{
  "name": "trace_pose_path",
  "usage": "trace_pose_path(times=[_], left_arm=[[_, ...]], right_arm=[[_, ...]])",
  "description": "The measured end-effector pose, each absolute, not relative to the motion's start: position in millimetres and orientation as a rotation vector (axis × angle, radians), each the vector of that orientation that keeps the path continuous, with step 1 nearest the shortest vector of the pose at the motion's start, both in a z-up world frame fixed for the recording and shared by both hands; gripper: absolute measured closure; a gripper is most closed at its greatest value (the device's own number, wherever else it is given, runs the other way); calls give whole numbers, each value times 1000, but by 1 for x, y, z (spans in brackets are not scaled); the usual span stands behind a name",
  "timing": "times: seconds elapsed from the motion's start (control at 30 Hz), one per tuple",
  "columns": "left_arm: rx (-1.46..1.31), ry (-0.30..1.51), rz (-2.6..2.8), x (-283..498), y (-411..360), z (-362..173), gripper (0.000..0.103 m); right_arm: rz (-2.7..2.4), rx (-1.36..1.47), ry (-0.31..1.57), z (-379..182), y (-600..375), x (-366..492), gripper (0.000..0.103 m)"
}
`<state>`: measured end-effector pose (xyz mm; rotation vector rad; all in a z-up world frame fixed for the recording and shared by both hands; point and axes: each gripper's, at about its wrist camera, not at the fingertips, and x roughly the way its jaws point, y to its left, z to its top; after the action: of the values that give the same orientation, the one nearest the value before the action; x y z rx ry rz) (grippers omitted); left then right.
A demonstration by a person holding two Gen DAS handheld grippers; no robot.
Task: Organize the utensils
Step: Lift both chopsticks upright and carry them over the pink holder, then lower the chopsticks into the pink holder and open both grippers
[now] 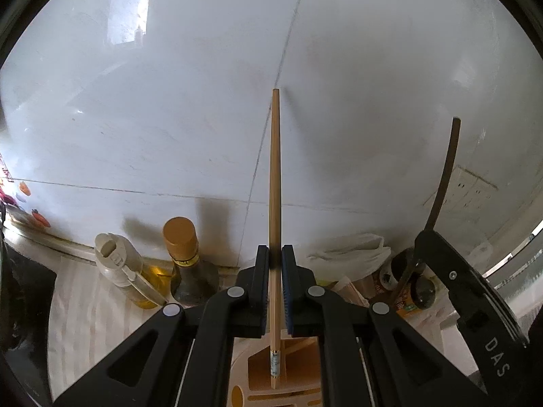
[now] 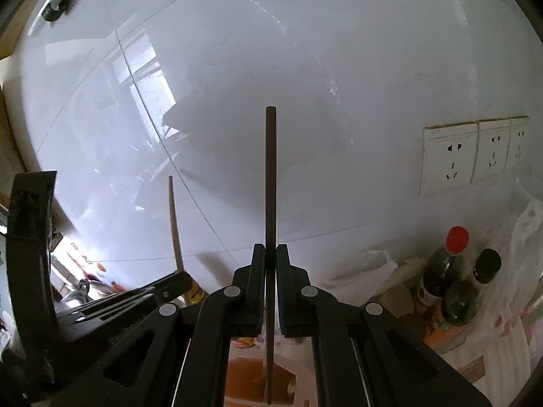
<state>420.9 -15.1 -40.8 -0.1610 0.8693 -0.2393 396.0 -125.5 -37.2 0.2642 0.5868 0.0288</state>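
My left gripper (image 1: 275,254) is shut on a light wooden chopstick (image 1: 275,176), held upright, its decorated lower end hanging over a wooden utensil holder (image 1: 298,369) with compartments. My right gripper (image 2: 270,254) is shut on a dark brown chopstick (image 2: 270,183), also upright, its tip down over the holder's orange-brown compartment (image 2: 244,380). The right gripper (image 1: 441,261) and dark chopstick (image 1: 448,169) show at the right of the left wrist view. The left gripper (image 2: 159,291) and light chopstick (image 2: 174,220) show at the left of the right wrist view.
A white tiled wall (image 1: 169,118) stands close ahead. Oil and sauce bottles (image 1: 183,261) stand at the left, dark bottles (image 2: 444,271) and plastic bags (image 2: 522,237) at the right. Wall sockets (image 2: 448,159) are on the right.
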Motion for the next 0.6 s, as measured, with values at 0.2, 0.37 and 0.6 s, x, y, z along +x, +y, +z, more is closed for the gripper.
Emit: trace_pose_path(times=[0.2,0.37,0.6], left_arm=[[-122,846,-236,417,-23,-47,98],[-112,836,-241,417,-25,-49,98],[-116,846,-254,415,-22,-56,98]], right_arm=[[32,253,561,-45,-124,390,97],[38,241,550,-48,-123,388,97],[50,235,558,-54,-121,382,97]])
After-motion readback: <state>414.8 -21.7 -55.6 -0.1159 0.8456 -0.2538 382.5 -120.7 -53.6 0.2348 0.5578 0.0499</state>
